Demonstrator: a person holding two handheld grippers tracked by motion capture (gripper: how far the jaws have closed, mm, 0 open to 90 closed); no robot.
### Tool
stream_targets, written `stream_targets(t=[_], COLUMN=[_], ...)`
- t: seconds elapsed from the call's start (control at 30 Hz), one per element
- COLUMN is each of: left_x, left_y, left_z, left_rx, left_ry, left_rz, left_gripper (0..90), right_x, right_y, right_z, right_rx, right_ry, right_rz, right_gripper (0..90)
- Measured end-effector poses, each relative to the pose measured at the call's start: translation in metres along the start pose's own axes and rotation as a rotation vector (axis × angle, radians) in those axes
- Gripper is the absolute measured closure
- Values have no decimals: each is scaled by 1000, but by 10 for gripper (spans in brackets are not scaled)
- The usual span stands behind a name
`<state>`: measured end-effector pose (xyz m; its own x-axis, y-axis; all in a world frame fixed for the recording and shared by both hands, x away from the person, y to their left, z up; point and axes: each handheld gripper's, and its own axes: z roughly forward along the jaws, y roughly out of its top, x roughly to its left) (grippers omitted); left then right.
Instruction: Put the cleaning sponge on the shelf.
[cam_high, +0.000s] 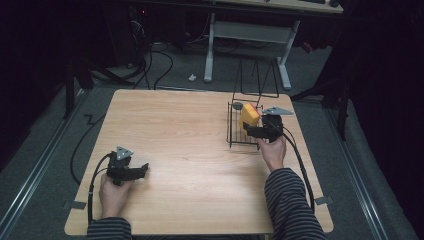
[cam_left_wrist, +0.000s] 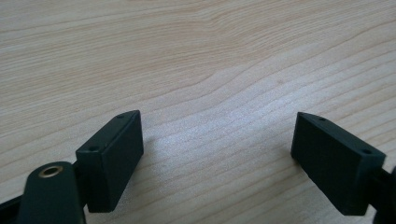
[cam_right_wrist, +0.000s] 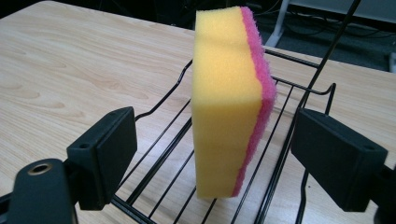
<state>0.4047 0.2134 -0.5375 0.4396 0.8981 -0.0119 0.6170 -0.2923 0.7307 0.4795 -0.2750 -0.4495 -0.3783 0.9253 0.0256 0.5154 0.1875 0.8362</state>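
A yellow sponge (cam_high: 249, 116) with a pink scouring side stands on edge on a black wire rack (cam_high: 234, 136) at the table's right. In the right gripper view the sponge (cam_right_wrist: 229, 102) rises between the jaws of my right gripper (cam_right_wrist: 212, 114), with a gap on either side, so it is open. From above, my right gripper (cam_high: 250, 131) reaches into the rack from the right. Near the table's front left, my left gripper (cam_high: 144, 169) hangs low over bare wood. Its jaws (cam_left_wrist: 219, 116) stand open with nothing between them.
A small grey round thing (cam_high: 238, 105) lies at the rack's far corner, and a tall wire frame rises behind it. The wooden table (cam_high: 175, 130) stretches bare between the two grippers. A white desk frame (cam_high: 250, 35) and cables stand on the floor beyond.
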Motion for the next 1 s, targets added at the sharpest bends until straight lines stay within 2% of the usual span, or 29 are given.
stream_targets(t=[0.17, 0.33, 0.5, 0.77, 1.0], left_x=[0, 0, 0, 0, 0], left_y=[0, 0, 0, 0, 0], left_z=[0, 0, 0, 0, 0], left_rx=[0, 0, 0, 0, 0], left_ry=[-2, -2, -2, -1, -1], left_rz=[-1, 0, 0, 0, -1], left_gripper=[174, 174, 174, 174, 174], right_x=[0, -4, -3, -8, -10], right_y=[-2, -5, -5, -10, -7], right_z=[-8, -15, -26, -42, -58], right_rx=[-19, -10, -48, -54, -81], right_ry=[-6, -7, 7, 0, 16], right_rz=[6, 8, 13, 23, 16], right_gripper=[144, 144, 149, 153, 170])
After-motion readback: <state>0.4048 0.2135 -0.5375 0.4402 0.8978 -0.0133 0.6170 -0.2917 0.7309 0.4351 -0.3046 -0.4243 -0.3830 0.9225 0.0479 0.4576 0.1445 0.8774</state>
